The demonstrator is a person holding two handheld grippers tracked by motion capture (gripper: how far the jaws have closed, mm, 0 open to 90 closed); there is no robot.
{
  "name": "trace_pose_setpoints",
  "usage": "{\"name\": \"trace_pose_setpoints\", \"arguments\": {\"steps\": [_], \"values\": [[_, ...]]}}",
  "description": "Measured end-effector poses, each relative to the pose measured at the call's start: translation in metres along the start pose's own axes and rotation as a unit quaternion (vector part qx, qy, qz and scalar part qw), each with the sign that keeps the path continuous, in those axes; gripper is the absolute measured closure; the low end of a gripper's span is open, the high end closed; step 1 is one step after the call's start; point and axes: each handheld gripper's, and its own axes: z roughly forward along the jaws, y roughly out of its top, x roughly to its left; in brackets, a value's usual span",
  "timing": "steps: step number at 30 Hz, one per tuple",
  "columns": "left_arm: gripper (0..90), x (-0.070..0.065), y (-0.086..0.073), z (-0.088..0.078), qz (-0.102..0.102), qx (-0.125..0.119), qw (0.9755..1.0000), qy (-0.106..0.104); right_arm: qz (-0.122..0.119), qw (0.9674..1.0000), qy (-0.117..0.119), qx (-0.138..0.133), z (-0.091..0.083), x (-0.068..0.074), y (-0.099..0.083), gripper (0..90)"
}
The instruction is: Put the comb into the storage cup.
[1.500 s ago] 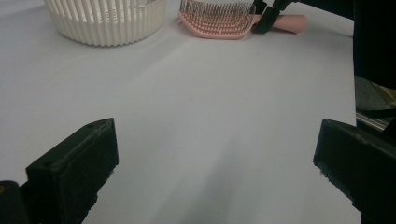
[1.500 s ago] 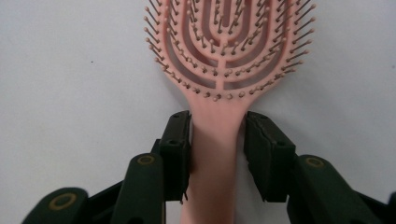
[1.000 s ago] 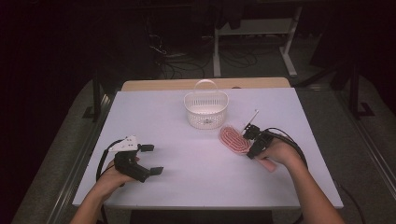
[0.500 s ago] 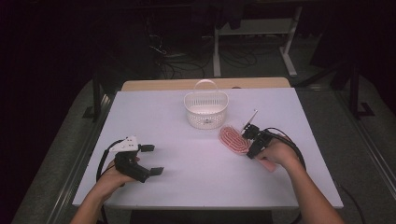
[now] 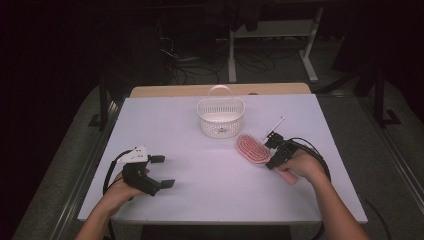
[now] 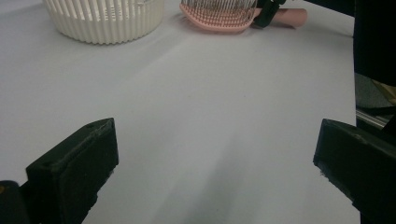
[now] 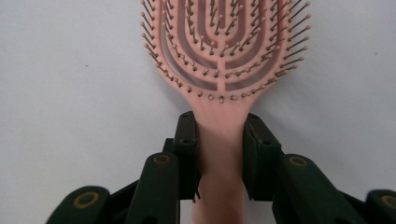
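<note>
You are working at a bench with a flat, pale lavender-white top. A white slatted basket with an arched handle stands upright on it, toward the far edge, near centre. A pink hairbrush lies just right of the basket, bristles up, handle toward you. A tan strip borders the far edge.
</note>
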Motion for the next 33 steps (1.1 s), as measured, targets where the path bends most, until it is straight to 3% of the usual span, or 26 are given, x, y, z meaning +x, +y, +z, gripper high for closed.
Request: {"name": "trace_pose_setpoints", "arguments": {"steps": [8,20,22,30,33], "values": [[0.0,0.0,0.0,0.0,-0.003,-0.001,1.0,0.0,0.008,0.999,0.01,-0.043,-0.013,-0.004,-0.013,69.0],[0.0,0.002,0.002,-0.001,-0.011,-0.006,0.9999,-0.004,0.005,0.9935,0.019,-0.112,-0.029,-0.008,-0.021,68.9],[0.0,0.002,0.002,-0.001,-0.016,-0.01,0.9998,-0.004,0.001,0.9909,0.021,-0.133,-0.033,-0.007,-0.02,68.9],[0.0,0.003,0.002,-0.001,-0.017,-0.008,0.9998,-0.004,-0.006,0.9845,0.023,-0.174,-0.042,-0.005,-0.023,68.9],[0.0,0.004,0.002,-0.001,-0.018,-0.006,0.9998,-0.002,-0.011,0.9807,0.03,-0.193,-0.047,-0.005,-0.025,68.9]]}}
